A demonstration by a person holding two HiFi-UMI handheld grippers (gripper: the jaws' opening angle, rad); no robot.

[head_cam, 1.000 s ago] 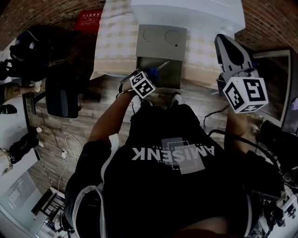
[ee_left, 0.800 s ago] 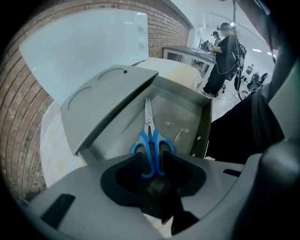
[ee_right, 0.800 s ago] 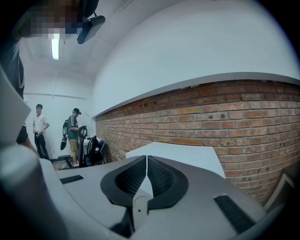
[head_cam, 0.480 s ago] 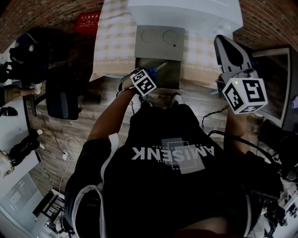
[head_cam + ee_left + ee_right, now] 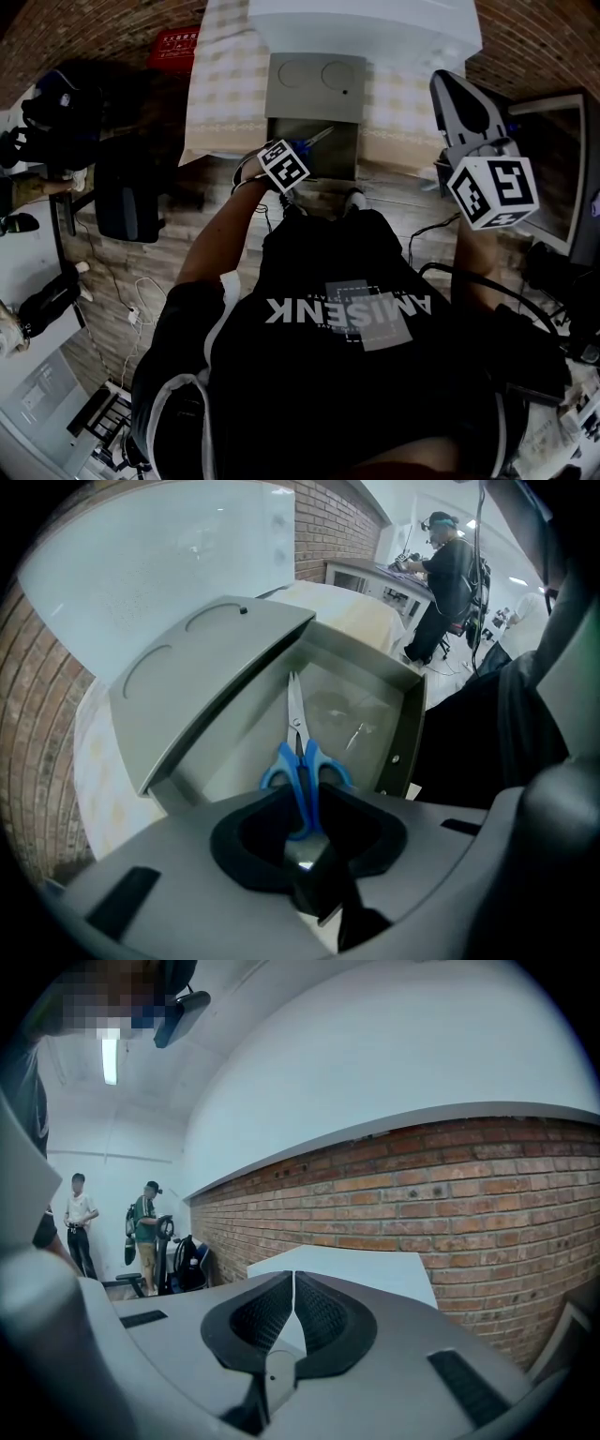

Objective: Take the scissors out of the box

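Scissors (image 5: 302,761) in the box (image 5: 408,728) sit pinched by just-closing left tongs (image 5: 307,810); right tongs (image 5: 293,1290) pressed together.

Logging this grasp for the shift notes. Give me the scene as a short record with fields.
box: grey, lid raised
scissors: blue handles, lying inside the box, blades pointing away
left gripper: pointing down into the box; jaws have just been closing, pads now on the scissors handles
right gripper: jaws together, empty, facing a brick wall
task: scissors not yet lifted out
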